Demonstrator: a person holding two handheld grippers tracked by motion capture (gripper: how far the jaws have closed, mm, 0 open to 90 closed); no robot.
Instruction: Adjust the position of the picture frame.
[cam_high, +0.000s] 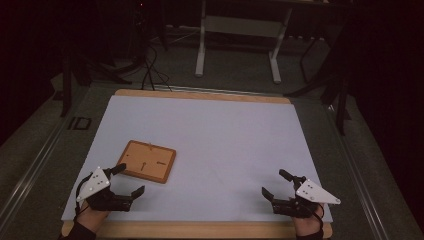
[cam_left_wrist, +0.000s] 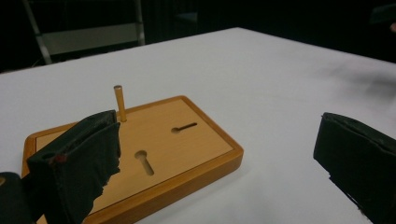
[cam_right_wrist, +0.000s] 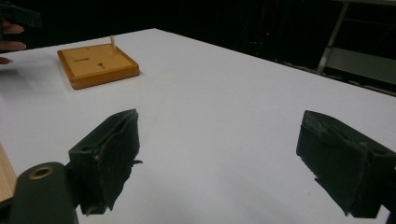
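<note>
One wooden board (cam_high: 148, 161), lying flat on the white table sheet (cam_high: 225, 140), just beyond and a little to the inner side of the left gripper (cam_high: 131, 180). One thin wooden peg (cam_left_wrist: 120, 103) standing upright near the board's far edge, seen in the left gripper view just above the tip of the jaw at the left of that view. Two keyhole-shaped slots cut into the board's top: one (cam_left_wrist: 145, 162) nearer the gripper, one (cam_left_wrist: 184, 127) farther off and lying crosswise to the first. One small dark dot on the top too, visible from above; too small to tell what.

Left gripper spread wide, nothing between the jaws; one jaw reaching over the board's near corner, the other out over bare sheet beside the board. Touching the board or not: cannot tell. One grey three-cornered plate (cam_high: 95, 181) on top of it.

Right gripper (cam_high: 275, 184) also spread wide and empty, hovering over bare sheet near the table's near edge, well apart from the board, which sits far off toward the other hand. One grey three-cornered plate (cam_high: 316, 192) on this one as well.

Two grippers in all, two hands, one board, one peg, two slots. Beyond the table, one pale metal frame (cam_high: 239, 37) standing on two legs on the dark floor.
</note>
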